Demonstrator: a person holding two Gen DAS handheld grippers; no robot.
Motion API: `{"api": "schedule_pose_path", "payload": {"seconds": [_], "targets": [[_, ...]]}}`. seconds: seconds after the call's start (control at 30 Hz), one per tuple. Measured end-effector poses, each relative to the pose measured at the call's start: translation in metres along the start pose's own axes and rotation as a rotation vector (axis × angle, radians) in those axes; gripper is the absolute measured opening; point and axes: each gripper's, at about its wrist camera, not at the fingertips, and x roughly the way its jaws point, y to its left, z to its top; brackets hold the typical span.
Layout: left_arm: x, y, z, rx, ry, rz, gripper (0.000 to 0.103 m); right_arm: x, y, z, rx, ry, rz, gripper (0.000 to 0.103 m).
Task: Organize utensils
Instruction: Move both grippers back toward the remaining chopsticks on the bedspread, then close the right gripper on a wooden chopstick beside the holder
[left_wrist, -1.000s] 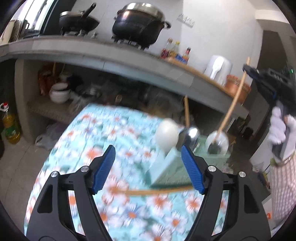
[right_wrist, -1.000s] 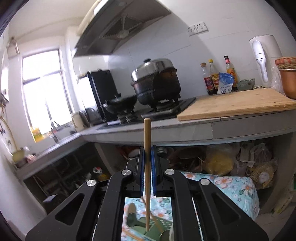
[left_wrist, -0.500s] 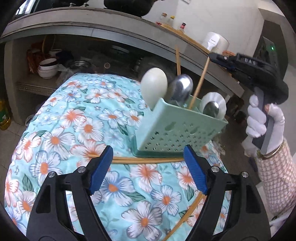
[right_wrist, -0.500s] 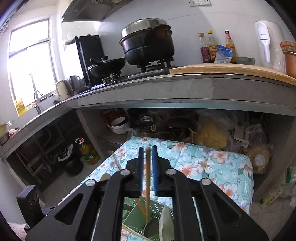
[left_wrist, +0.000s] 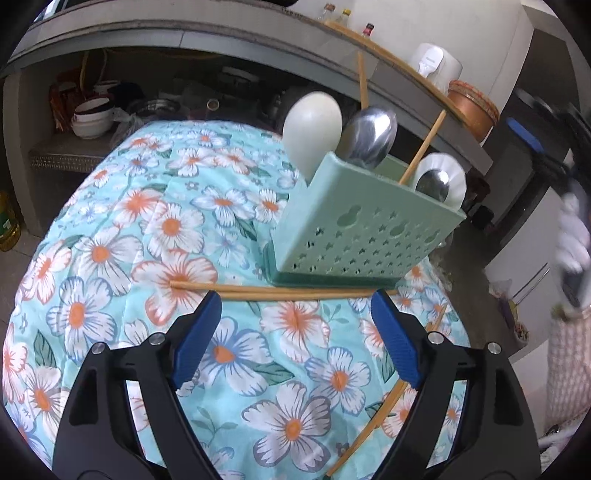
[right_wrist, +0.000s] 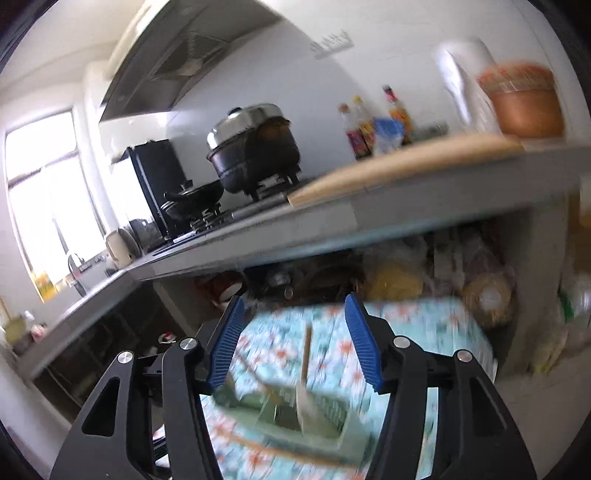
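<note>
The left gripper (left_wrist: 295, 306) hangs released, its jaws spread wide with nothing between them, over the flowered worktop (left_wrist: 110, 229). Just ahead of its fingertips lie 2 chopsticks (left_wrist: 266, 290) crossing almost on top of each other, and directly beyond them stands the green utensil basket (left_wrist: 365, 229), holding spoons and 2 upright chopsticks. A third loose chopstick (left_wrist: 384, 406) runs under the right-hand finger toward the near edge.

The right gripper (right_wrist: 293, 343) has just been opening; its jaws stand apart and a chopstick (right_wrist: 306, 350) sits between them, untouched, its lower end apparently down in the basket, though that view is too blurred to be sure.

Risks, as I judge them: the 2 crossed sticks could roll apart or scissor if the jaws close on only 1, and a push forward would shove them under the basket's base or nudge the light basket. The third stick lies close to the cloth's edge and could slip off.

Open room is to the left gripper's left; its right side is crowded by the basket and the other hand (left_wrist: 572, 236).
</note>
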Motion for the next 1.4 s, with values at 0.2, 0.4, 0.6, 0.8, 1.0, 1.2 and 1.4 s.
{"api": "schedule_pose_path", "payload": {"seconds": [0.2, 0.4, 0.6, 0.8, 1.0, 1.2, 1.4], "targets": [[0.024, -0.001, -0.007, 0.031, 0.091, 0.009, 0.079, 0.001, -0.04, -0.091, 0.247, 0.28, -0.001, 0.056], [0.036, -0.002, -0.01, 0.045, 0.146, -0.009, 0.079, 0.016, -0.078, -0.192, 0.574, 0.447, -0.03, 0.056], [0.04, -0.003, -0.013, 0.061, 0.175, -0.004, 0.079, 0.032, -0.084, -0.241, 0.722, 0.486, -0.025, 0.054], [0.041, -0.002, -0.017, 0.046, 0.194, -0.004, 0.079, 0.04, -0.088, -0.249, 0.768, 0.467, -0.023, 0.049], [0.04, -0.001, -0.018, 0.035, 0.202, -0.008, 0.079, 0.038, -0.1, -0.254, 0.807, 0.436, -0.035, 0.031], [0.039, -0.006, -0.017, 0.046, 0.204, -0.008, 0.079, 0.033, -0.108, -0.262, 0.855, 0.421, -0.03, 0.013], [0.04, -0.008, -0.018, 0.045, 0.21, -0.003, 0.079, 0.031, -0.113, -0.265, 0.873, 0.421, 0.01, 0.011]]}}
